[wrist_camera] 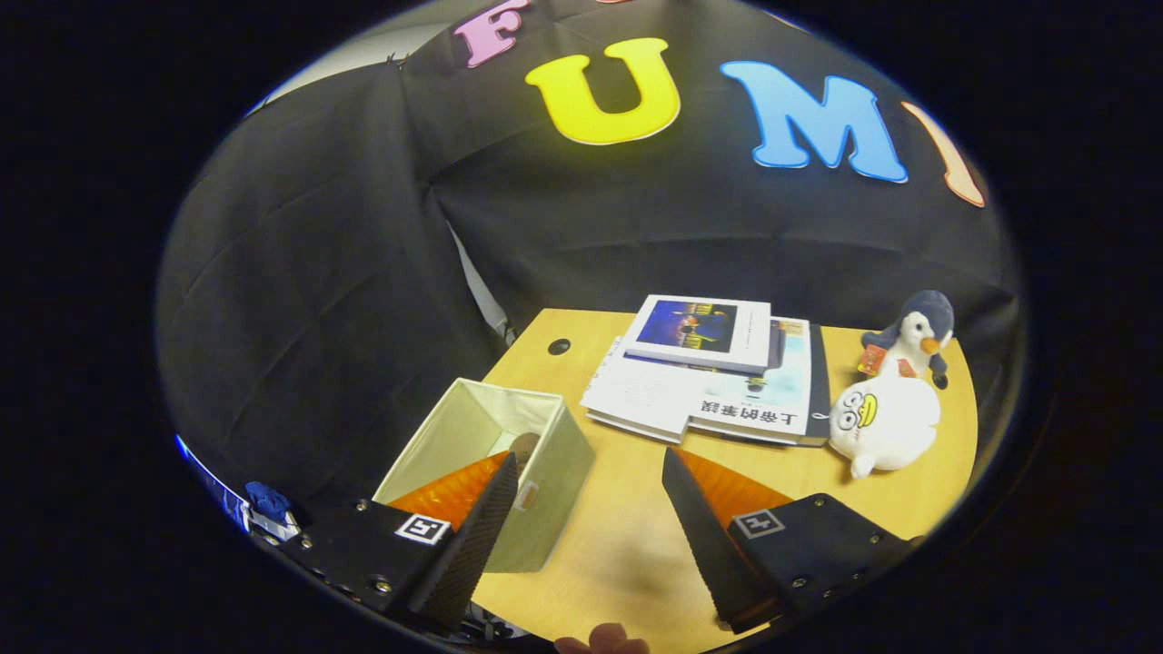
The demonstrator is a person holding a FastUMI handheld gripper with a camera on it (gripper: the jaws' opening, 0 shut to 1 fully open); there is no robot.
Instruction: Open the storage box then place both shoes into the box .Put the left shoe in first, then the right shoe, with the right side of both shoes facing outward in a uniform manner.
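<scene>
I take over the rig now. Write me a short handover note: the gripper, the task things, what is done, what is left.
Gripper: fingers open, holding nothing, above the wooden table.
Storage box: cream fabric, top open, beside the left finger on the table. A small brownish thing lies inside; I cannot tell if it is a shoe.
Beyond the fingers: stacked books, a white duck plush, a penguin plush.
Done: box appears open.
Left: confirm the shoes' placement.

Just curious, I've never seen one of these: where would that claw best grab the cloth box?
Probably the box's near top rim, from above: it stands upright and open, its walls thin enough for one finger inside, one outside. The gripper is open, the box by one finger.
</scene>
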